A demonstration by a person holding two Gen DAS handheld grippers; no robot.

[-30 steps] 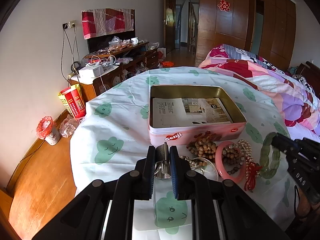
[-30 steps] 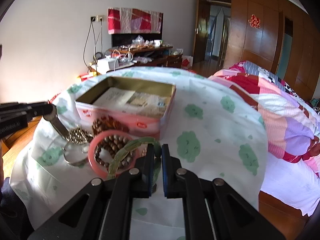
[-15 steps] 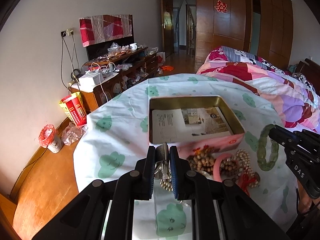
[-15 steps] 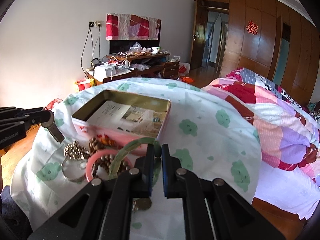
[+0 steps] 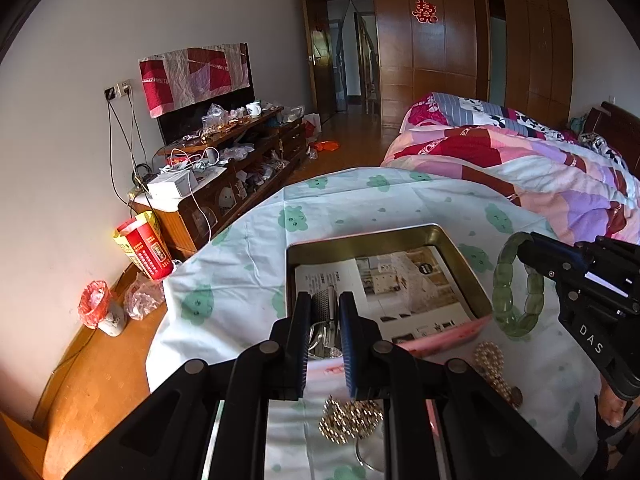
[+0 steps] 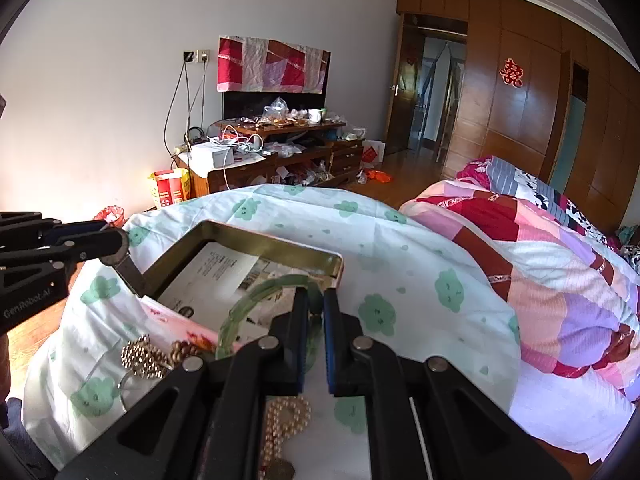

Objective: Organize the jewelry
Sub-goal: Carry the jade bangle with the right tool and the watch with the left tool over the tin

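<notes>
My left gripper [image 5: 325,308] is shut on a silver metal watch band [image 5: 325,307] and holds it above the near left corner of the open pink tin [image 5: 444,334], which is lined with printed paper. My right gripper [image 6: 316,304] is shut on a green jade bracelet [image 6: 256,300] and holds it above the tin's near right edge; the bracelet also shows in the left wrist view [image 5: 516,284]. A gold bead bracelet [image 5: 350,420], a pearl string [image 5: 494,368] and brown beads [image 6: 182,350] lie on the cloth in front of the tin.
The table has a white cloth with green clouds [image 5: 240,264]. A bed with a patchwork quilt [image 6: 540,264] is right of it. A cluttered wooden TV cabinet [image 5: 236,164] stands by the far wall. A red box [image 5: 144,246] and a bin [image 5: 98,308] are on the floor at left.
Both grippers have risen and moved forward over the tin, carrying the watch band and the green bracelet. The remaining jewelry now lies below and behind the fingers.
</notes>
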